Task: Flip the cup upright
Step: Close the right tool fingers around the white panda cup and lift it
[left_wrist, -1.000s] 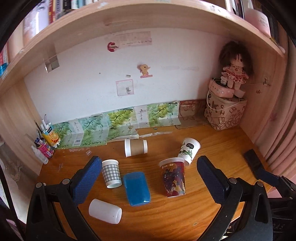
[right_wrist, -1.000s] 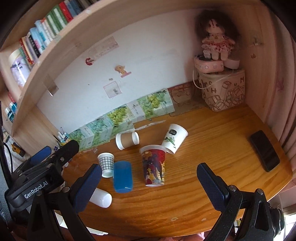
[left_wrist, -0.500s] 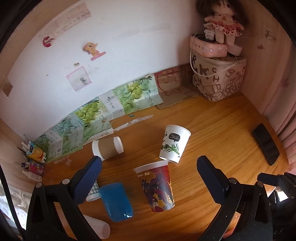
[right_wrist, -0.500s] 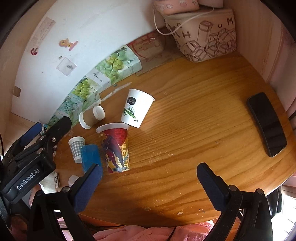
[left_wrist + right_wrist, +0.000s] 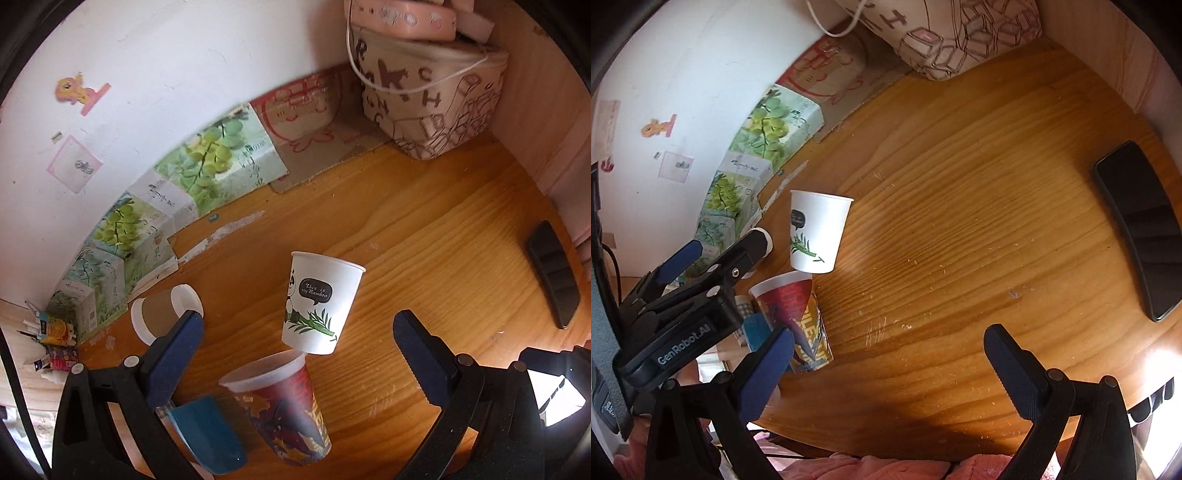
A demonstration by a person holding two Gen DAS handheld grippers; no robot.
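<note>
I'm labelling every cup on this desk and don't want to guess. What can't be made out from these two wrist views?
- Checked cup: right wrist view shows a sliver behind the left gripper; upright or not, cannot tell.
- Blue cup: left wrist view, partly behind the left finger and near the bottom edge.
- Brown sleeved cup: opening hidden; mostly covered in the right view.
- Panda cup: whether it touches the red printed cup is unclear.
</note>
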